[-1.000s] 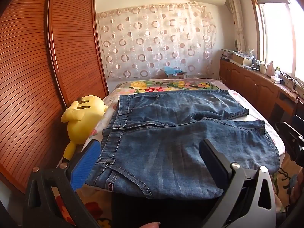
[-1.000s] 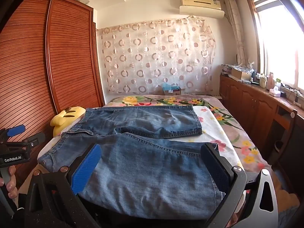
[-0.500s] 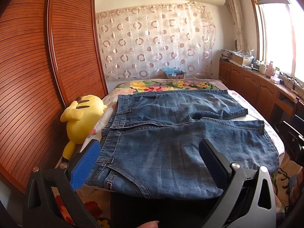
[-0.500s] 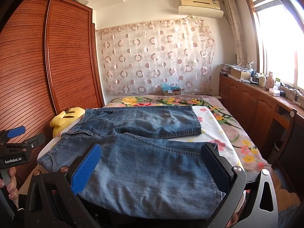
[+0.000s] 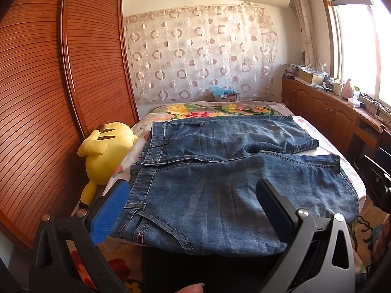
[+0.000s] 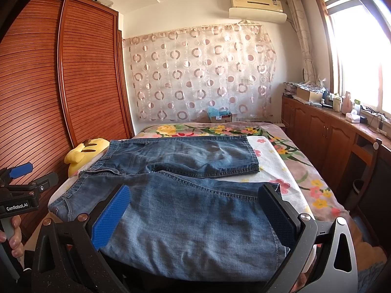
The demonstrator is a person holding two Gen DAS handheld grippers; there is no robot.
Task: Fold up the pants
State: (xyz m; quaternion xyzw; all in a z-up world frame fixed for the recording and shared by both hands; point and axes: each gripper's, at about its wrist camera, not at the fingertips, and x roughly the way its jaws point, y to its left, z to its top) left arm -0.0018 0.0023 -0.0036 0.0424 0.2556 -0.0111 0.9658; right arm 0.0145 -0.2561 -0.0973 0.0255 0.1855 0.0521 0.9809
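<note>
A pair of blue denim pants [image 5: 220, 171] lies spread flat across a bed [image 6: 293, 171] with a floral cover, waistband toward the wooden wardrobe [image 5: 48, 97] and both short legs reaching toward the window side, the near leg draping over the bed's front edge. Almost nothing has changed over the past second: the garment has not moved, and both views have only drifted slightly, so the fold itself has not begun. The left tool [image 5: 193, 212] hovers near the waistband corner, its blue-padded fingers wide apart and touching no cloth; the right tool [image 6: 193, 217] hangs over the near leg, likewise spread and holding nothing. A yellow plush toy [image 5: 107, 151] sits wedged between bed and wardrobe, just beside the waistband. By the look of it, this is the pause before a first grasp, with the near edge of the pants the likely place for both tools to close, and the far leg as the probable target of the fold.
</note>
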